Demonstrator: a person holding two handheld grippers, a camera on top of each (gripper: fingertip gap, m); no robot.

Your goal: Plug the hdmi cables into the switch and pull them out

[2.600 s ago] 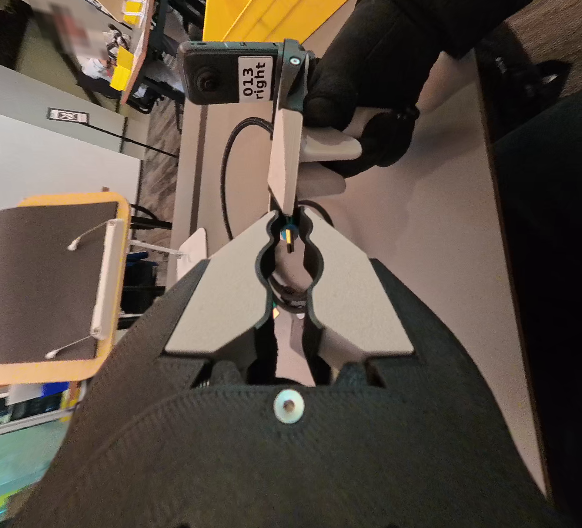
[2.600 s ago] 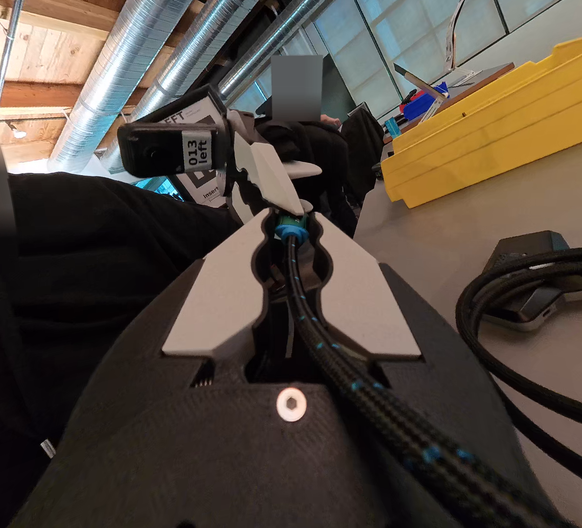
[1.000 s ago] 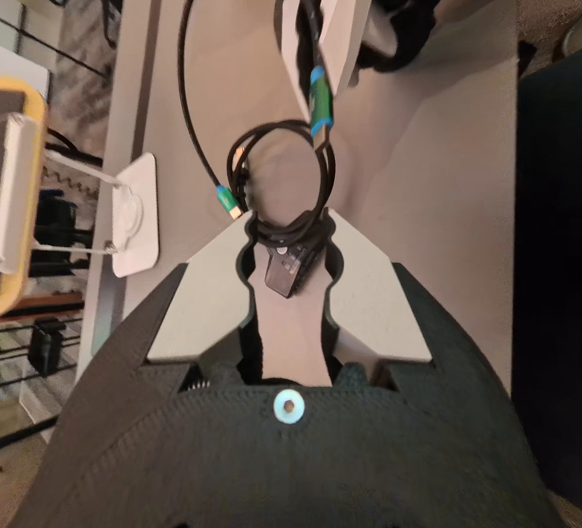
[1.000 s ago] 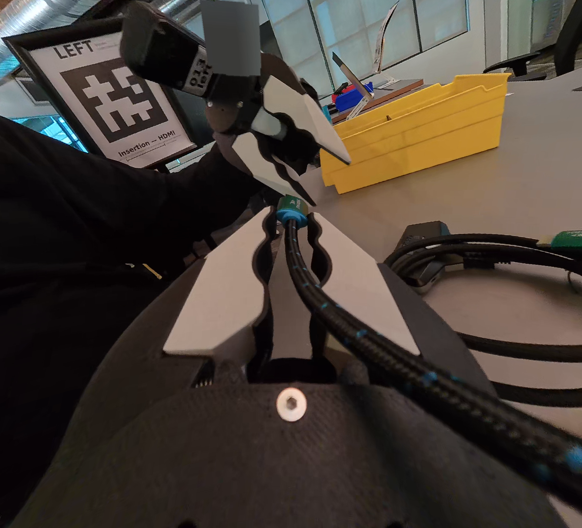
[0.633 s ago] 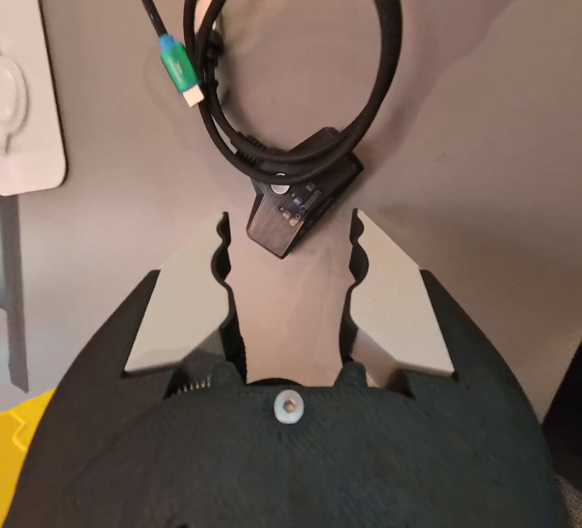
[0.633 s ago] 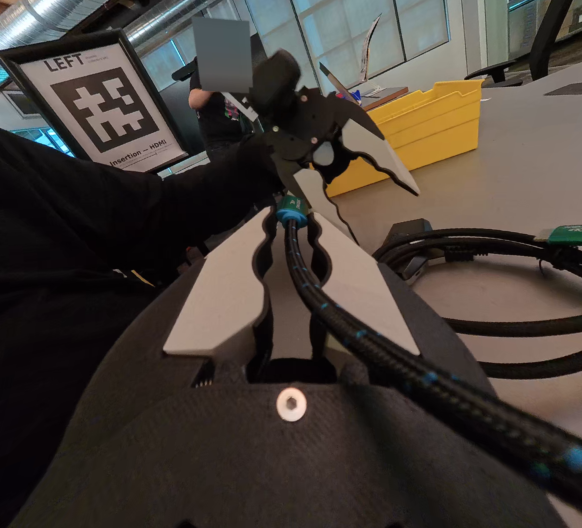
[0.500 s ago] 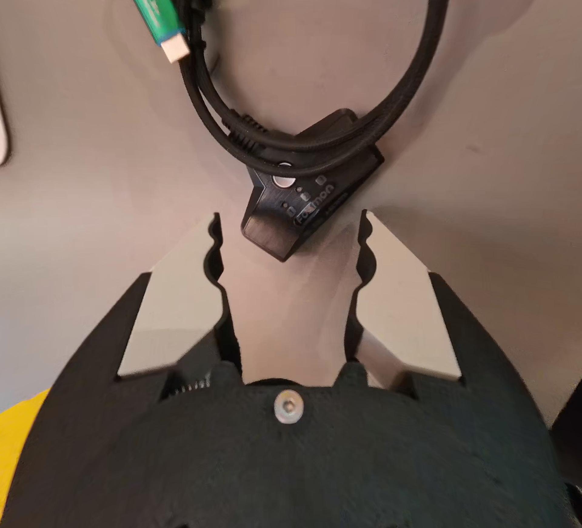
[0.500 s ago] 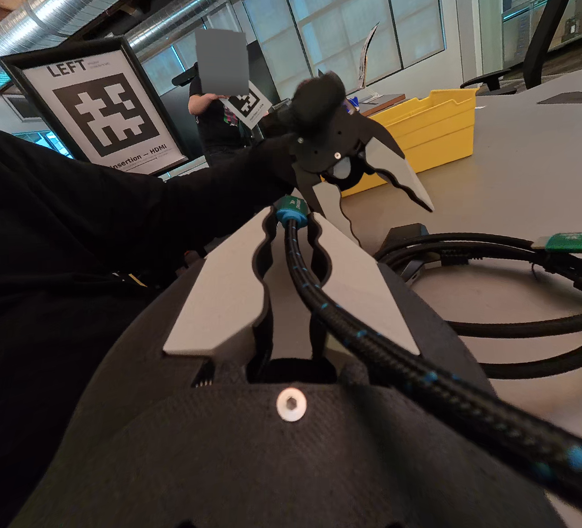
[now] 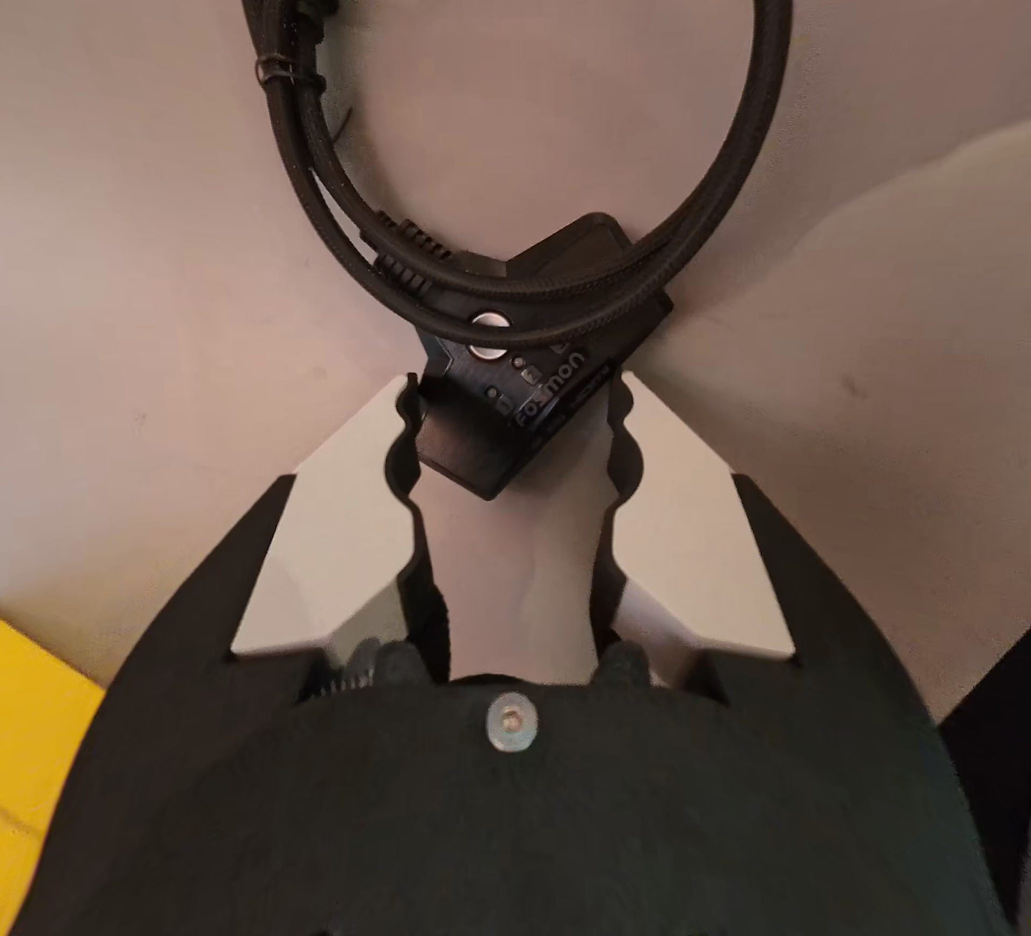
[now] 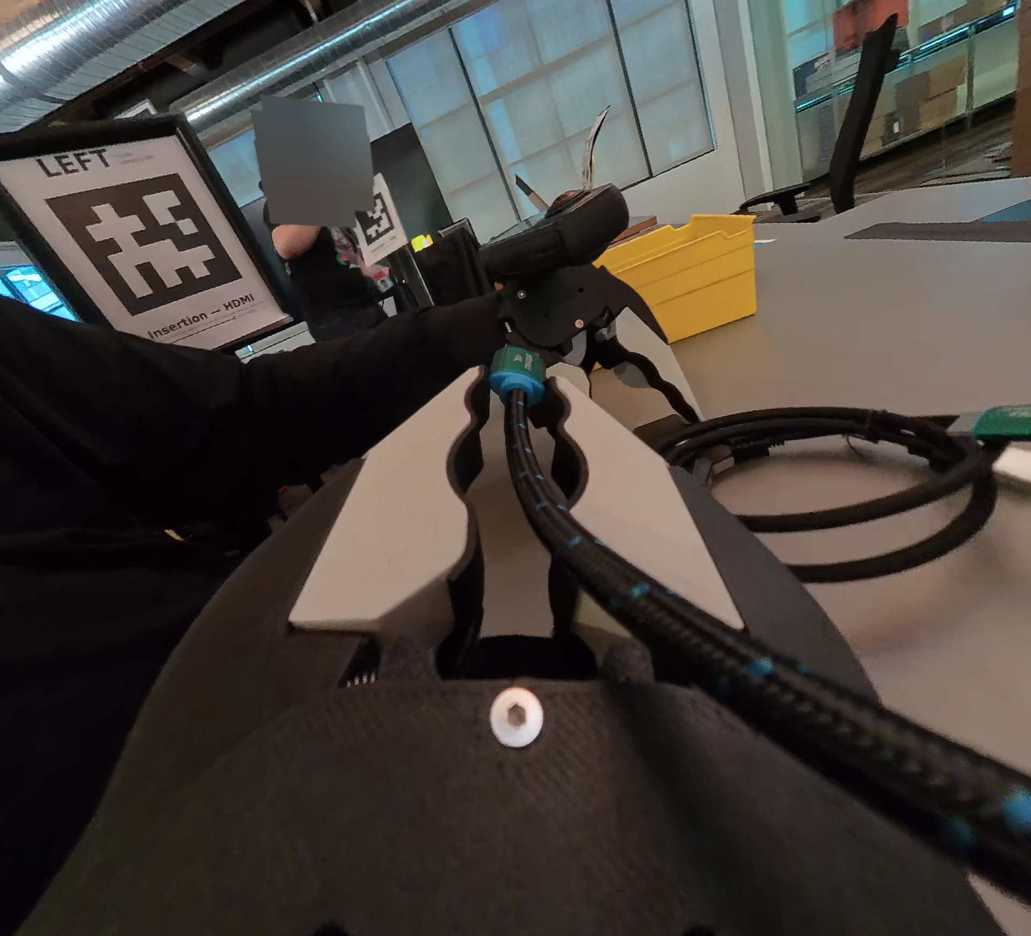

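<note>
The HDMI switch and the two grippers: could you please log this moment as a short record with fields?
switch: black box flat on the grey table, lying at an angle
left gripper: jaws open, straddling the switch's near end, not clamped
right gripper: jaws shut on the green plug of a braided cable
coiled cable: black loop lying across the switch's far end
second green plug: loose at the right edge of the right wrist view
yellow bin: farther back on the table
</note>
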